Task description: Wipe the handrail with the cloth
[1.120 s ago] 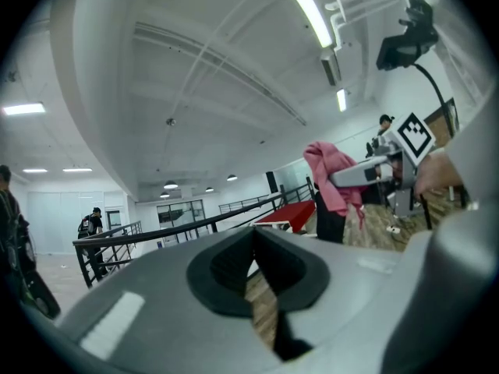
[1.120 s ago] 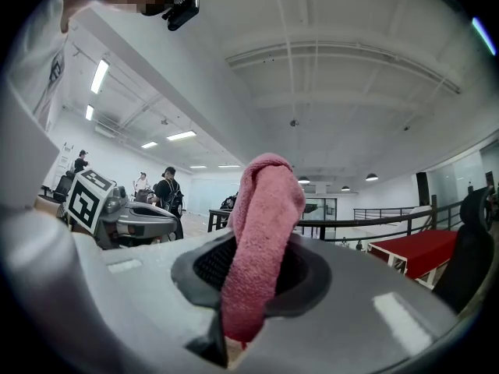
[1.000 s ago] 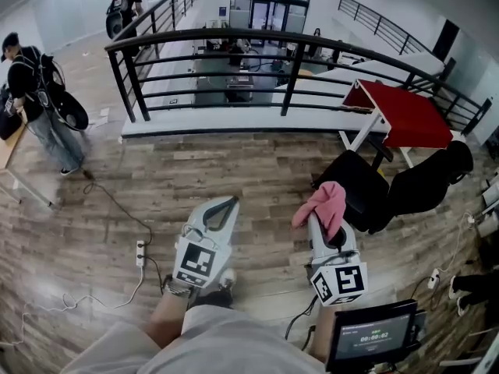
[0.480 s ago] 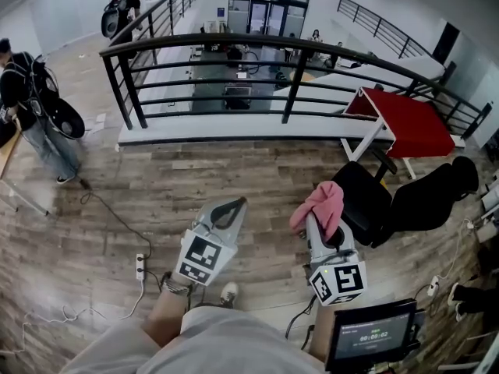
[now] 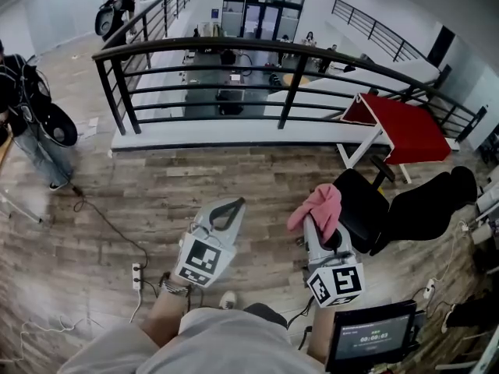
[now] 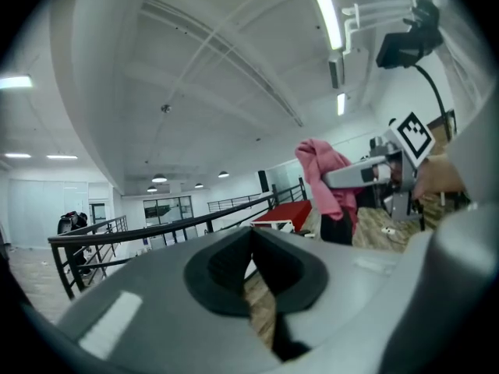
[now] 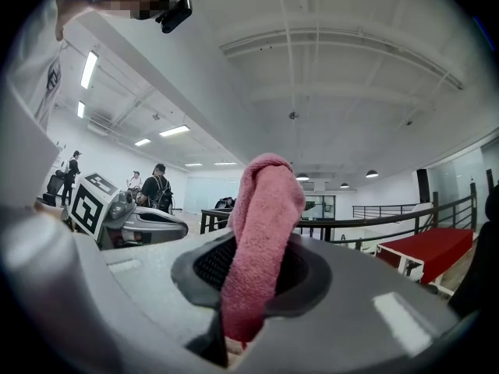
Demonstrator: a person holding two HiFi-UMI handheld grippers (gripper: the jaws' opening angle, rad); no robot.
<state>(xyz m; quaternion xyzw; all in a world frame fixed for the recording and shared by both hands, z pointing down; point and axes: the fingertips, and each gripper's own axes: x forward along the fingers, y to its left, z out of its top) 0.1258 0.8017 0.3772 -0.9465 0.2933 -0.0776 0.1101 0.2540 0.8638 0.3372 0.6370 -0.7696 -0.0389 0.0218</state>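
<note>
R claw pinches pink cloth; L claw pressed together, empty; handrail well ahead.

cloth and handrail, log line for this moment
right gripper: shut on pink cloth | left gripper: shut, empty | handrail: ahead, not yet touched

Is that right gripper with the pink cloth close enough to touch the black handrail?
Probably not yet: bare wooden floor separates the right gripper and its cloth from the handrail. Nothing blocks the way.
</note>
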